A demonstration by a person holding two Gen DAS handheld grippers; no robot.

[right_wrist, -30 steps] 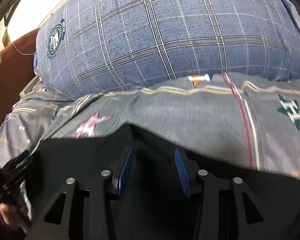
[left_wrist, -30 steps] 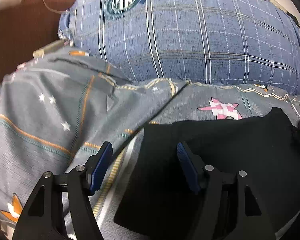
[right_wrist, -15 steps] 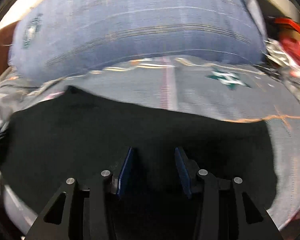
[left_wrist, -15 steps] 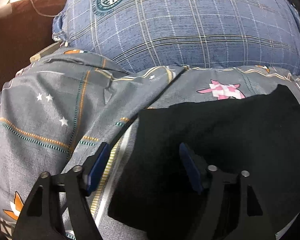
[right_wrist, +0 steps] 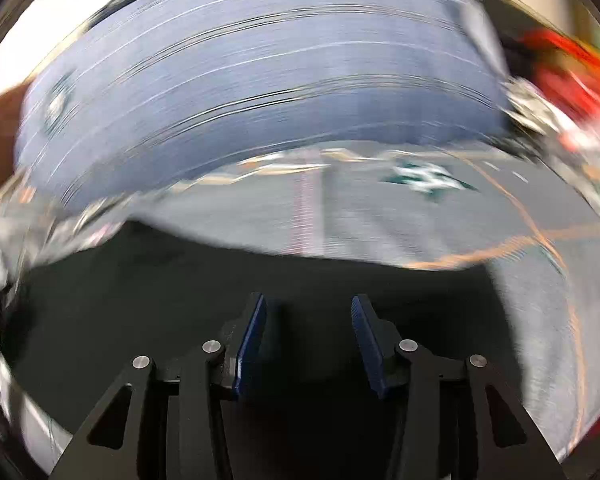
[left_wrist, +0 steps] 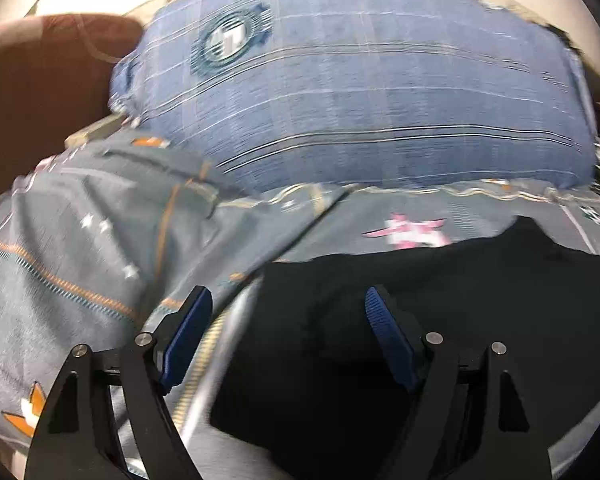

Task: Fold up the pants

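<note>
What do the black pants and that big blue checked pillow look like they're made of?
Black pants: a soft matte fabric, probably cotton or knit; they lie limp and reflect no light. Weave too dark to tell. Blue checked pillow: woven cloth cover, likely cotton, with printed or woven lines and a round badge; stuffed and rounded.

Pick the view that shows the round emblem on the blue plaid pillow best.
Left wrist. The round emblem sits upper centre there, its ring and striped middle discernible despite mild blur. In the right wrist view the emblem is only a smeared patch at the far left edge of the blue plaid pillow.
</note>
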